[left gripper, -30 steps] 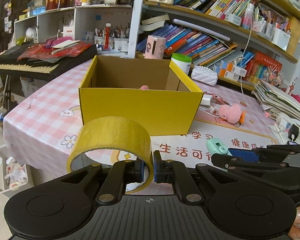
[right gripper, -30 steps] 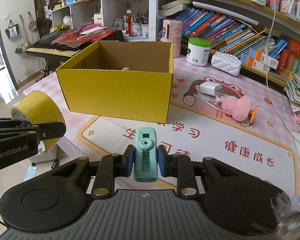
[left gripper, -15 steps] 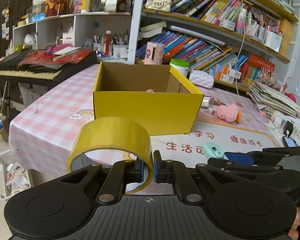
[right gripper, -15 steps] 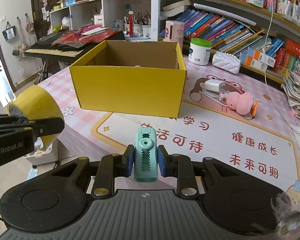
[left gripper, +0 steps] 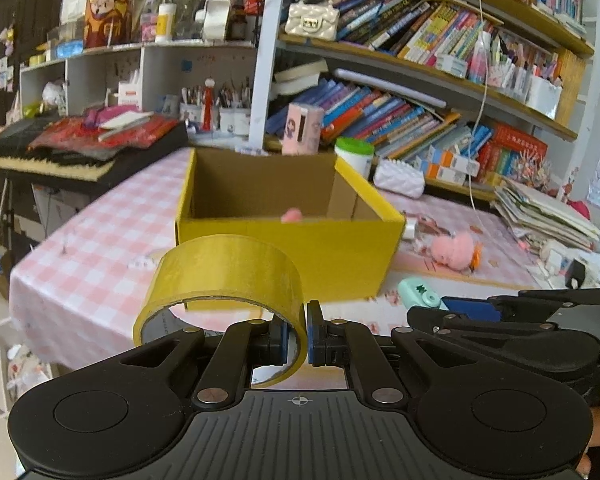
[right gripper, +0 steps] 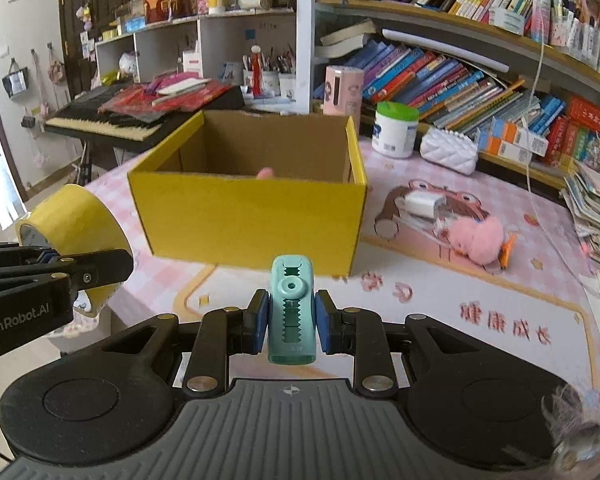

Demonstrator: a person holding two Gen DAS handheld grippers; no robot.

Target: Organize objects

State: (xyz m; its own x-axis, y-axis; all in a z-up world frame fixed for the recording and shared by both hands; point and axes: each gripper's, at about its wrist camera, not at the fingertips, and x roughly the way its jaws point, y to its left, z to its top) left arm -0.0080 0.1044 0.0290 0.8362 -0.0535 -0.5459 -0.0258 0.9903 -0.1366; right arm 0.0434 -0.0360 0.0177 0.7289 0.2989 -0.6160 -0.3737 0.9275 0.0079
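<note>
Keyboard (right gripper: pixel 112 118) left of table; bookshelves (right gripper: pixel 440 72) behind; white jar (right gripper: pixel 394 130), paper stack (left gripper: pixel 548 216) right.

1 tape roll (left gripper: pixel 224 268), 1 box (right gripper: pixel 252 216), 1 teal punch (right gripper: pixel 291 308), 1 pink plush (right gripper: pixel 476 236).

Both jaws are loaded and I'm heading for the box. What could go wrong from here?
1. The left gripper pinches only the tape roll's wall, most of it hanging off to one side; it may twist or slip.
2. The box has tall walls; coming in low could shove it.
3. The grippers are close together, so the right gripper with the punch could bump the left.
</note>
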